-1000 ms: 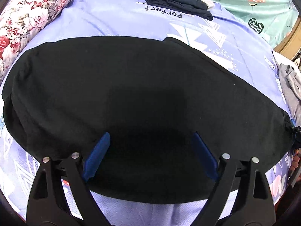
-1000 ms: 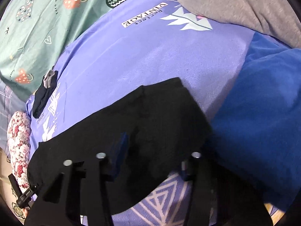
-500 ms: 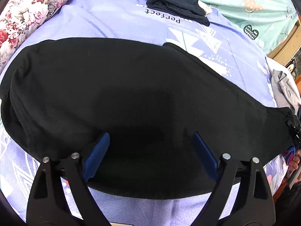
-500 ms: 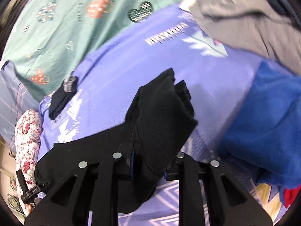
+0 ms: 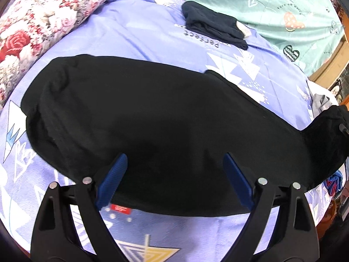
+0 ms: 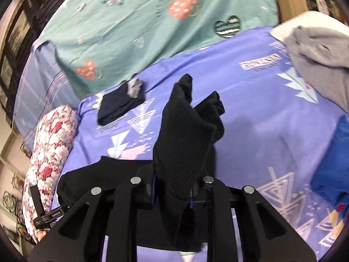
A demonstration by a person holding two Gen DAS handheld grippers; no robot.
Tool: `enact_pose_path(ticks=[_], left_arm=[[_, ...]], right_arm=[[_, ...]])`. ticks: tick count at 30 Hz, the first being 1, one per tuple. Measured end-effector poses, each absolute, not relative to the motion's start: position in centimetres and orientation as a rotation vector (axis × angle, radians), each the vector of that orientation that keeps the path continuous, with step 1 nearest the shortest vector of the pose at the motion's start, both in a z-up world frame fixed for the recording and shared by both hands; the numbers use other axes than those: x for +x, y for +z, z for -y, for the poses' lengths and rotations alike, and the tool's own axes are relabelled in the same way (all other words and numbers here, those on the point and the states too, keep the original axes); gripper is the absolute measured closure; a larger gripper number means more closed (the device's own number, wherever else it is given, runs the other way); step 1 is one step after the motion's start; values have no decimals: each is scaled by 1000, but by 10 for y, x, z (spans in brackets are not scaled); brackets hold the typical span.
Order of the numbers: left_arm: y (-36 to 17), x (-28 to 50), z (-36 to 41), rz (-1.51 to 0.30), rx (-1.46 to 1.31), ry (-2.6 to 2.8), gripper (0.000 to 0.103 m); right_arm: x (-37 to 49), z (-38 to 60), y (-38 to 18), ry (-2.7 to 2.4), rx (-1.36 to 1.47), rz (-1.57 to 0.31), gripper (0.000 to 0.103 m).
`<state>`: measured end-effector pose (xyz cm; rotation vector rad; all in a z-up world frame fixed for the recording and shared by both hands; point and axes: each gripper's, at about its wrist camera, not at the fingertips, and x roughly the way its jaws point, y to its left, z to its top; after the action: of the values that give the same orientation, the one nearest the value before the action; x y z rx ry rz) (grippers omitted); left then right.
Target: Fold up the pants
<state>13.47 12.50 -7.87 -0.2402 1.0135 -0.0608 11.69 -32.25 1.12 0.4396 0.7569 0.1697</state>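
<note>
Black pants (image 5: pixel 157 118) lie spread across the purple patterned bedsheet (image 5: pixel 139 32). My left gripper (image 5: pixel 174 170) hovers over their near edge, jaws wide open with nothing pinched between the blue pads (image 5: pixel 113 174). In the right wrist view my right gripper (image 6: pixel 174 187) is shut on the ribbed cuff end of the black pants (image 6: pixel 185 139), which stands bunched up above the bed. The rest of the garment trails down to the left under the gripper. The lifted end also shows at the right edge of the left wrist view.
A small folded dark garment (image 5: pixel 213 28) lies farther back on the sheet, also (image 6: pixel 120 104). A floral pillow (image 5: pixel 37 24) lines the left side. A teal blanket (image 6: pixel 152 21) covers the far bed. Grey clothing (image 6: pixel 320 56) and blue cloth (image 6: pixel 331 163) lie at right.
My right gripper closed on the pants' cuff end and raised it off the sheet, turning toward the far side. The left gripper drew back slightly and stayed open.
</note>
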Motion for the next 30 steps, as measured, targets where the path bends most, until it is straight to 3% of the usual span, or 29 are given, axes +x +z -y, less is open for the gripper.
enact_pose_path(ticks=[15, 30], left_arm=[[-82, 129, -146, -1012, -277, -46, 12], [-82, 131, -139, -1022, -254, -43, 12]], right_arm=[[143, 214, -22, 210, 181, -888, 82], [145, 181, -40, 250, 97, -923, 82]])
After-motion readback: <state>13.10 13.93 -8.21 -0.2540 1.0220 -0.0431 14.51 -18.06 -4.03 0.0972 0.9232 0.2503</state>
